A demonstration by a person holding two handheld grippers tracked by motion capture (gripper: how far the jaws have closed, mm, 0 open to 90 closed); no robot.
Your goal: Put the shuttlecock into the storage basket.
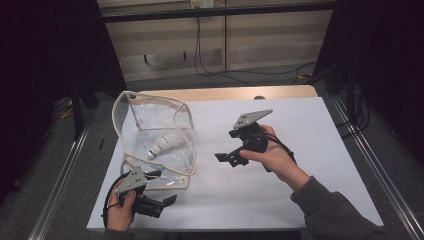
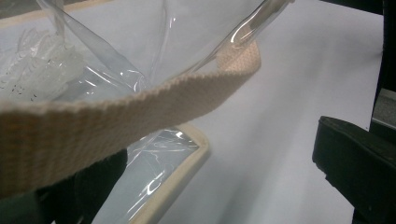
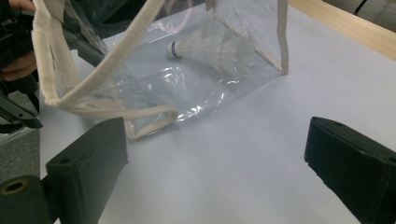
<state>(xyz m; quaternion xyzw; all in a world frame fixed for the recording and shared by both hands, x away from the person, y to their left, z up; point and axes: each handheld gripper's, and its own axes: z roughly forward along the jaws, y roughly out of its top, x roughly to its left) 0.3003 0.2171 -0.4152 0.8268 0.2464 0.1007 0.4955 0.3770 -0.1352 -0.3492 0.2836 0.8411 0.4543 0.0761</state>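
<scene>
One shuttlecock (image 1: 161, 145) in clear bag (image 1: 145, 117), rim open

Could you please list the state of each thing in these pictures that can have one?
Clear bag: lying on the table, mouth open, straps loose.
Shuttlecock: inside the bag, on its side.
Left gripper: open, at the bag's strap.
Right gripper: open, holding nothing, facing the bag.

White table (image 1: 300, 190), grey floor (image 1: 165, 82), dark surrounds.
</scene>
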